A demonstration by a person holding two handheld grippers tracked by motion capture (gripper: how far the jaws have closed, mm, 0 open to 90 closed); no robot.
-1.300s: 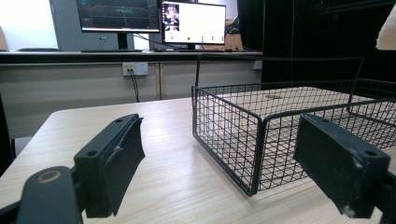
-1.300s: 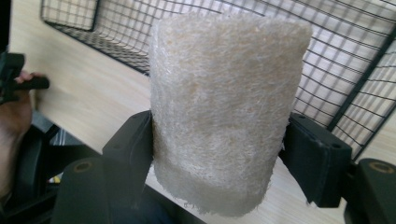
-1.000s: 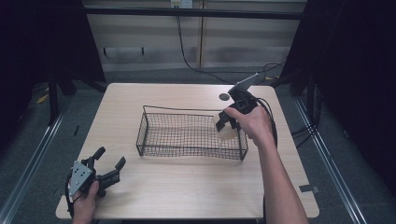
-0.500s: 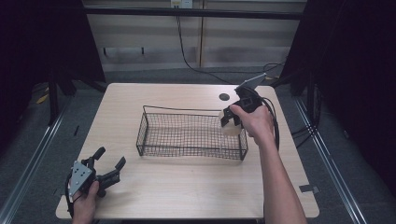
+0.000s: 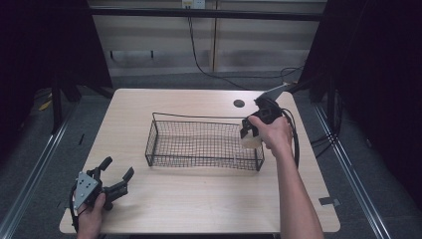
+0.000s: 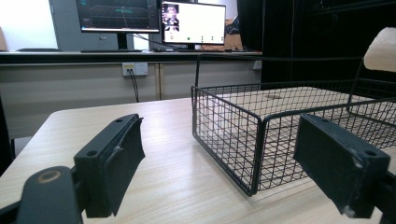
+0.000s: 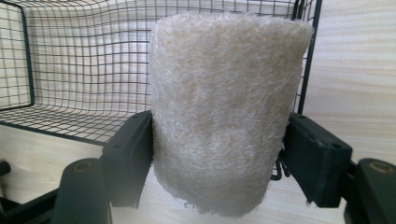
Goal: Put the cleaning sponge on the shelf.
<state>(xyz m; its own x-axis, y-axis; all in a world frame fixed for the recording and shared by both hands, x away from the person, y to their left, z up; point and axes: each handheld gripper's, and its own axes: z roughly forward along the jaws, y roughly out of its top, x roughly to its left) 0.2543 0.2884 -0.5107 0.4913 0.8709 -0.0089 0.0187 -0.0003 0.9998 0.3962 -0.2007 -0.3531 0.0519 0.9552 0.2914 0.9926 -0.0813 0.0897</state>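
Wooden table (image 5: 209,199) bears an empty wire basket (image 5: 199,144). Right gripper (image 5: 249,133) clamps a fibrous pad roll (image 7: 224,112) above the basket's right end; release remains. Left gripper (image 5: 115,175) rests near-left, jaws apart, holding nothing

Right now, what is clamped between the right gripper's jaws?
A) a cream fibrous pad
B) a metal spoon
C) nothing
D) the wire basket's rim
A: in the right gripper view both jaws of the right gripper press the sides of the cream fibrous pad, over the wire basket.
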